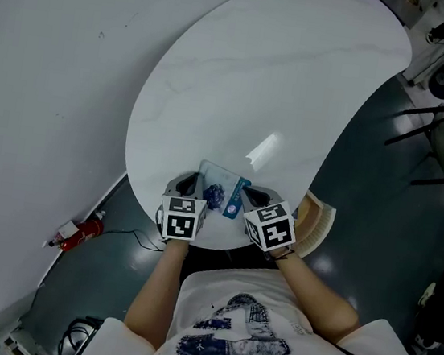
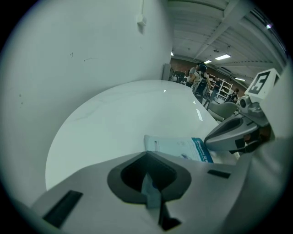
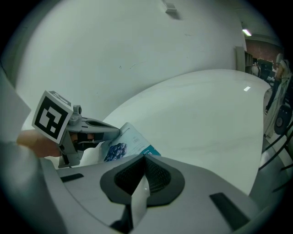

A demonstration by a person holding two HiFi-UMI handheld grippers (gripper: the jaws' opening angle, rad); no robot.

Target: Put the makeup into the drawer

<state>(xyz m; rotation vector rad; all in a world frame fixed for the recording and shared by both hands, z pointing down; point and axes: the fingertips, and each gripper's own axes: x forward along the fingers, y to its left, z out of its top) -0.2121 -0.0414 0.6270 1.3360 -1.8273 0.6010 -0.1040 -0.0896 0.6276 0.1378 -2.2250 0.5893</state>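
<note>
- The makeup packet (image 1: 219, 190), a flat sachet with a blue fruit print and a teal band, lies at the near edge of the white tabletop (image 1: 259, 80), right in front of the person.
- The left gripper (image 1: 191, 186) has its jaws closed on the packet's left edge; its own view shows a thin pale strip of the sachet pinched between them.
- The right gripper (image 1: 253, 197) is likewise clamped on the right edge, with a sliver of packet caught between its jaws.
- So the step in hand looks like lifting the sachet off the table, held at both sides.
- No drawer can be identified. A light-wood piece (image 1: 317, 222) shows just past the tabletop's near edge to the right of the right gripper, but I cannot tell whether it is the drawer.
- To do this well, both grippers should rise together and level, so the thin packet is neither stretched nor folded between them.
- Each bite is only on a narrow margin, so a twist of either wrist could likely slip the foil free. A steady, matched motion is safer.
- If one gripper has to free itself to open the drawer, the other's pinch should probably be checked first, with the packet resting on the tabletop edge while the hold changes.
</note>
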